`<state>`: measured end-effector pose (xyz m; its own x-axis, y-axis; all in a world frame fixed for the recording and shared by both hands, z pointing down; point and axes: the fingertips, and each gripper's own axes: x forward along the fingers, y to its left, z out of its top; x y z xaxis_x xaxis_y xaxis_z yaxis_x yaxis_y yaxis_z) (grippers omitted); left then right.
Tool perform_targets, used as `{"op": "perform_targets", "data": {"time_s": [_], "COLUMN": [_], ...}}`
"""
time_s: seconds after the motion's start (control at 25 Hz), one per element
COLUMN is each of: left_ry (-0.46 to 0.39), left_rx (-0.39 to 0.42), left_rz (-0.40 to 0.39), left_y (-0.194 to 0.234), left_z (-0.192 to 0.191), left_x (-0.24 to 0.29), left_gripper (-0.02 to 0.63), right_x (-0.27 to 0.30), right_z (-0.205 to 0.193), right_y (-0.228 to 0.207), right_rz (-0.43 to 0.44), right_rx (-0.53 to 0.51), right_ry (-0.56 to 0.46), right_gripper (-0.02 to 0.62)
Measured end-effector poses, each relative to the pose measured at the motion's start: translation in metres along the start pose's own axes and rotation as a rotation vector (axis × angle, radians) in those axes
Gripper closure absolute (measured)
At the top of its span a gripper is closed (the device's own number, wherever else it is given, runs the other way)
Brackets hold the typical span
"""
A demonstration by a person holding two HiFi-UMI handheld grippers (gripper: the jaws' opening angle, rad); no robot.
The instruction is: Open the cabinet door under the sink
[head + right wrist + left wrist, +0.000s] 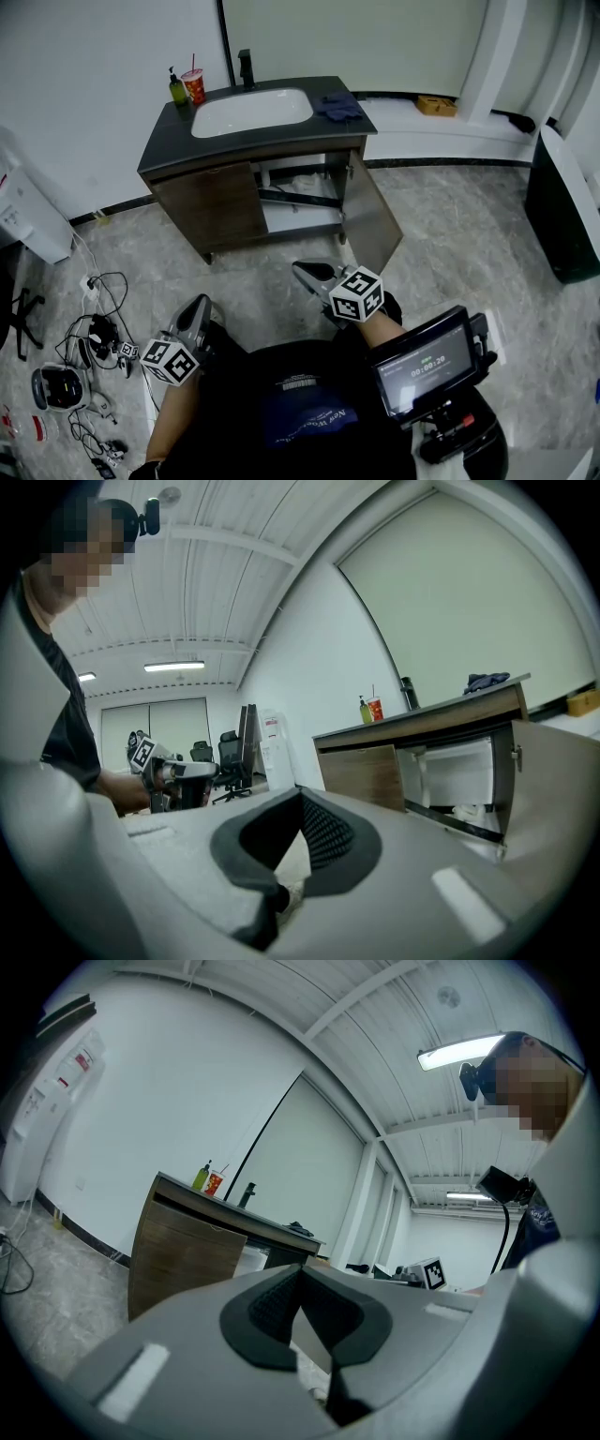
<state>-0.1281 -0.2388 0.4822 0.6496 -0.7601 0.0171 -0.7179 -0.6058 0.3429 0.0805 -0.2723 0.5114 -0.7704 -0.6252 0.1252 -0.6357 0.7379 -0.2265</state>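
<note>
The dark-topped sink cabinet (pixel 253 178) stands against the far wall. Its right door (pixel 370 220) is swung wide open and shows a white interior with pipes. The left wooden door (pixel 211 206) is closed. Both grippers are held close to the person's body, well short of the cabinet. My left gripper (pixel 197 307) is shut and empty, as its own view (pixel 300 1269) confirms. My right gripper (pixel 302 270) is also shut with nothing between its jaws (pixel 300 794). The right gripper view shows the open door (pixel 553 771) and the closed door (pixel 361 775).
A green bottle (pixel 177 90), a red cup (pixel 194 86), a faucet (pixel 246 67) and a dark cloth (pixel 339 106) sit on the counter. A white water dispenser (pixel 28 220) and tangled cables (pixel 89 337) occupy the left floor. A dark bin (pixel 562 211) stands at the right.
</note>
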Motion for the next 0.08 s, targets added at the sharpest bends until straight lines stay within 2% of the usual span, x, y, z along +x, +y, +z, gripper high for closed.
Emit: {"op": "perform_targets", "data": {"time_s": [0.08], "left_ry": [0.000], "left_rx": [0.000], "left_rz": [0.000], "left_y": [0.0002], "left_z": [0.0003], "left_x": [-0.0003], "left_gripper": [0.604], "right_x": [0.0003], "right_z": [-0.0001], "right_y": [0.0002], "right_rz": [0.000], "right_rx": [-0.001], "right_ry": [0.000], "right_gripper": [0.595]}}
